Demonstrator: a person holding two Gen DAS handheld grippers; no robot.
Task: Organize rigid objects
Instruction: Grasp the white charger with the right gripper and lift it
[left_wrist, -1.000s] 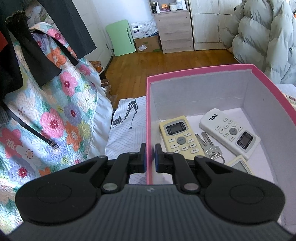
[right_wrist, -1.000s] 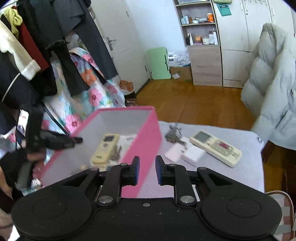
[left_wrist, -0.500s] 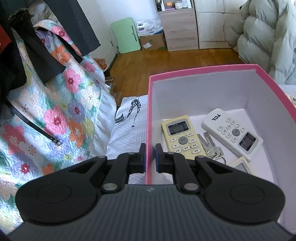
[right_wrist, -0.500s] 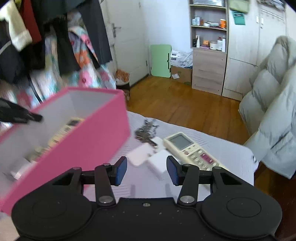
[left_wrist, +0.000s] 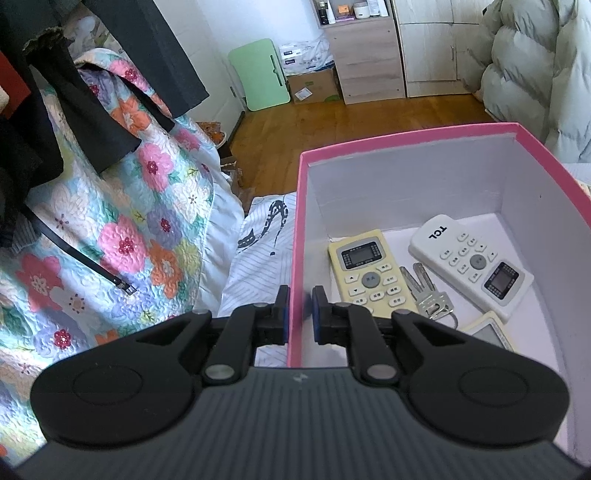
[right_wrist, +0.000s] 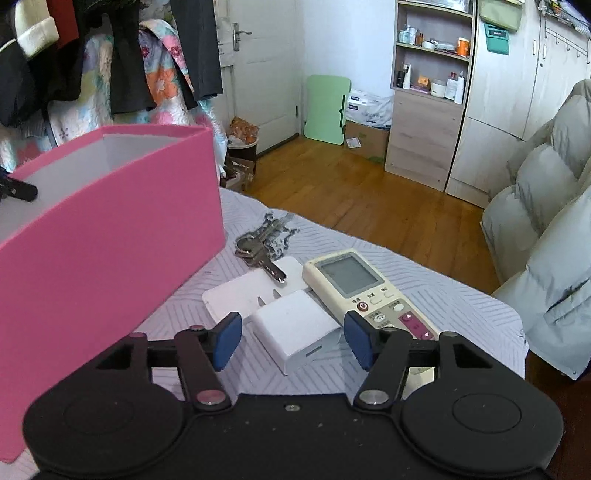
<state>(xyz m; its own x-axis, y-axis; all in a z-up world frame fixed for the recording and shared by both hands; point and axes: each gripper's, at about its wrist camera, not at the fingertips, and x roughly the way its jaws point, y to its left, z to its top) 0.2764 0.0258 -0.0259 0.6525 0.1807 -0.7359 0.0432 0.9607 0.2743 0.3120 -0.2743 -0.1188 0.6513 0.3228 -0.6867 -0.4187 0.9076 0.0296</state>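
Charger block (right_wrist: 295, 332): light, rigid, slick, so I'd pinch its flat sides; right gripper (right_wrist: 291, 338) just opened wide around it, left gripper (left_wrist: 298, 314) clamps pink box (left_wrist: 295, 221) wall.

A pink box (left_wrist: 406, 138), white inside, holds a yellow remote (left_wrist: 371, 271), a white TCL remote (left_wrist: 471, 264), keys (left_wrist: 428, 295) and one more remote (only its corner (left_wrist: 487, 330) shows). Outside, on the striped bedcover, lie a key bunch (right_wrist: 260, 245), two white chargers (right_wrist: 295, 334) touching, and a cream remote (right_wrist: 369, 293), face up.
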